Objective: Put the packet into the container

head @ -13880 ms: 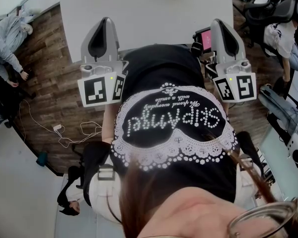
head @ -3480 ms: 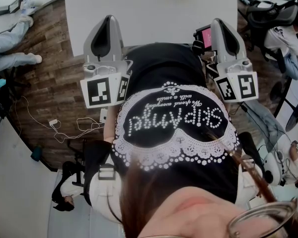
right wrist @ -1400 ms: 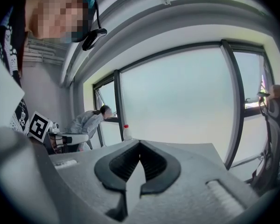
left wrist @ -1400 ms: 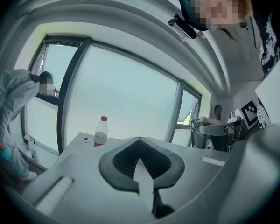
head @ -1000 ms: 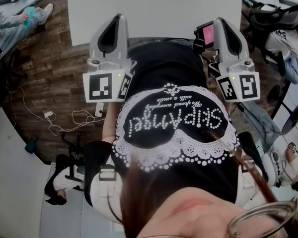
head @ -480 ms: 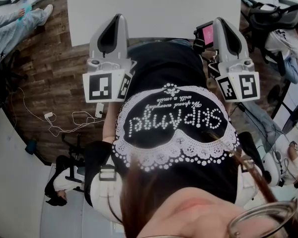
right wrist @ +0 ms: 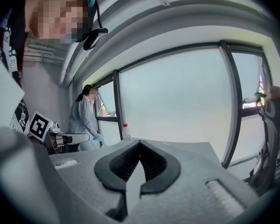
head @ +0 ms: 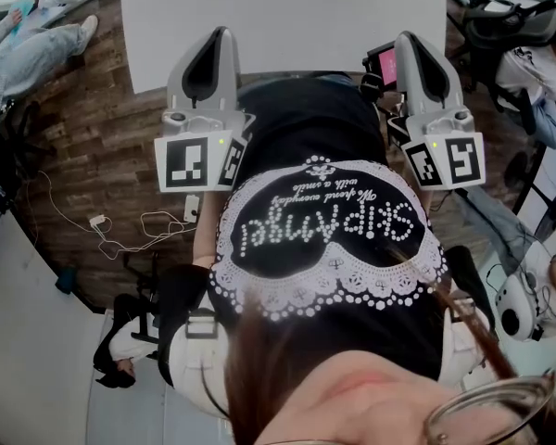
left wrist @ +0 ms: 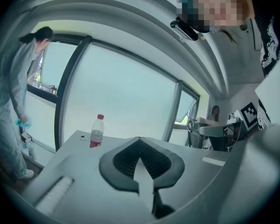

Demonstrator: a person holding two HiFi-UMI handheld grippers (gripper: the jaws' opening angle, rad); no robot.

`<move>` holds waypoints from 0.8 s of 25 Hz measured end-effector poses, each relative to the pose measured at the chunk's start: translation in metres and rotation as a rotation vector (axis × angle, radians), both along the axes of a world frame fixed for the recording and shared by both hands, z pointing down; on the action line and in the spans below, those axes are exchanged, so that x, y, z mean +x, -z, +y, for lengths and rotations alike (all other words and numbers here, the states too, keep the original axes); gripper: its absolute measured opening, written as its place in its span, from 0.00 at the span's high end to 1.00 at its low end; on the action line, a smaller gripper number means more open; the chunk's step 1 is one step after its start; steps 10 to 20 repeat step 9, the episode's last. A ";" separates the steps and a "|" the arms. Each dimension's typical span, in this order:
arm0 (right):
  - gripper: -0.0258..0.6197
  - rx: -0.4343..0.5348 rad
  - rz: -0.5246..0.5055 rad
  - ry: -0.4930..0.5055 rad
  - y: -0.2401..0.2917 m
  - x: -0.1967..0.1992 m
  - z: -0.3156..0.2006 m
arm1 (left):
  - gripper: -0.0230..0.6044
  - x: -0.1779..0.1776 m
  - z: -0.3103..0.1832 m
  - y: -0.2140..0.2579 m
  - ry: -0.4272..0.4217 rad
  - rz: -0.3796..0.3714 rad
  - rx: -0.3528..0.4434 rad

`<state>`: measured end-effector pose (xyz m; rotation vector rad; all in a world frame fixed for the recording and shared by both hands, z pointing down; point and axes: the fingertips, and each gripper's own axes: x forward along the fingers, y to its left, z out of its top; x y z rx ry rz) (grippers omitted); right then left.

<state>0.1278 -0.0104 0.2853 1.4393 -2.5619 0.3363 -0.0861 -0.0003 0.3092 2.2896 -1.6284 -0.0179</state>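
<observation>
Shifting since half a second back: the bystander's legs (head: pixel 35 46) at the upper left of the head view are sitting a little lower in frame, while both grippers are keeping the same spots.

Left gripper (head: pixel 207 37) and right gripper (head: pixel 417 43) are pointing forward on either side of the wearer's black shirt (head: pixel 324 221). Their tips are overlapping the near edge of the white table (head: pixel 287 12).

Both tongs are sitting clenched, pads meeting at the tips, nothing between them.

Bare tabletop is stretching ahead of each jaw pair towards the far edge by the windows (left wrist: pixel 126 92).

A red-capped bottle (left wrist: pixel 97 131) is standing upright near the far left corner, with what may be a small lid (left wrist: pixel 82 137) just beside it.

Packet and container are not showing in any view.

Wood floor (head: pixel 102 156) with loose cables (head: pixel 139 230) is lying left of the table.
</observation>
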 end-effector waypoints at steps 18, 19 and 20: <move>0.96 -0.012 0.008 -0.055 -0.001 0.008 0.011 | 0.96 0.008 0.001 -0.001 -0.059 -0.002 -0.006; 0.96 -0.012 0.008 -0.055 -0.001 0.008 0.011 | 0.96 0.008 0.001 -0.001 -0.059 -0.002 -0.006; 0.96 -0.012 0.008 -0.055 -0.001 0.008 0.011 | 0.96 0.008 0.001 -0.001 -0.059 -0.002 -0.006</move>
